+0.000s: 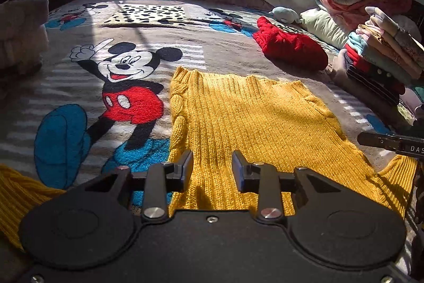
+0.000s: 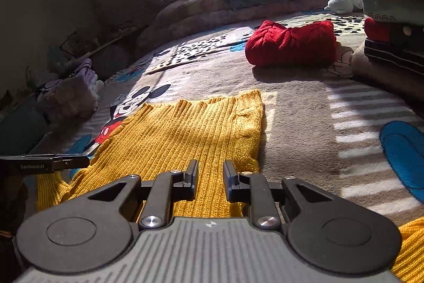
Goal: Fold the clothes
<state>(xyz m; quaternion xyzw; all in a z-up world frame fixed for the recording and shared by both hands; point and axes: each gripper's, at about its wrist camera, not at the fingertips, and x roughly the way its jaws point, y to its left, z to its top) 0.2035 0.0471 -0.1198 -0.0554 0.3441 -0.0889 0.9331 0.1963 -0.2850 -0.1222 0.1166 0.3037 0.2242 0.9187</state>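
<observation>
R gripper (image 2: 210, 177) open, empty, over near edge of yellow knit sweater (image 2: 185, 134) spread flat on cartoon blanket (image 2: 304, 123). L gripper (image 2: 69, 162) tip at left. Red knit (image 2: 290, 43) far right, beside folded stack (image 2: 392, 17).

My mustard-yellow ribbed knit sweater (image 1: 254, 118) lies on the grey blanket (image 1: 225, 57), which is printed with cartoon mice in red shorts and blue shoes, white stripes and a black-spotted cream square. Toward its right edge sit a red knit bundle (image 1: 288, 47) and a multicoloured folded stack (image 1: 381, 65). Both my grippers are black.
</observation>
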